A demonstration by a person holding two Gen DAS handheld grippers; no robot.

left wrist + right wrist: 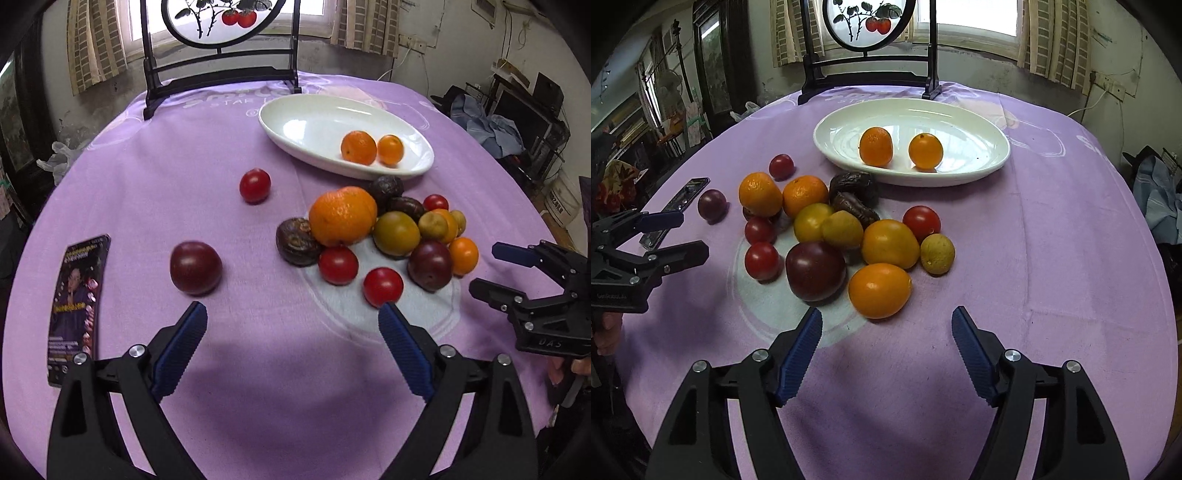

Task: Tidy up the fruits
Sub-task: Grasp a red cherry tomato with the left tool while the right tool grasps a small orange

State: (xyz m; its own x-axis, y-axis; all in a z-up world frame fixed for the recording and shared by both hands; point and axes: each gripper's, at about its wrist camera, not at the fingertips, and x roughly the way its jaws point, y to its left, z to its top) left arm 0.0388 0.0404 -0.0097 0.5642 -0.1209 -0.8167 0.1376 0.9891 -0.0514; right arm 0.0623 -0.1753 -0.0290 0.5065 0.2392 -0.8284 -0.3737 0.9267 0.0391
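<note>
A: Where's the fruit?

B: Main pile (pixel 831 236) sits mid-bench on the purple cloth (pixel 1052 258), just in front of the white dish (pixel 979 166). Two small oranges (pixel 876 146) are inside the dish. The dish is oval, long axis approx left-right in the right wrist view. One tomato (pixel 255 185) and one dark plum (pixel 195 267) lie apart, left of the pile.

A: Any writing?

B: Cloth print reads "STAR", rest cut off by the screen stand (pixel 221 66). Right gripper (pixel 517 273) body says "DAS". Left gripper (pixel 657 236) body label starts "GenRobot", end unclear. Phone (pixel 77 306) shows a poster; text too small to read.

A: Jaws?

B: Both released, spread wide, nothing between them, both hanging over the cloth near the pile. Fruit at the pile's back is partly hidden.
</note>
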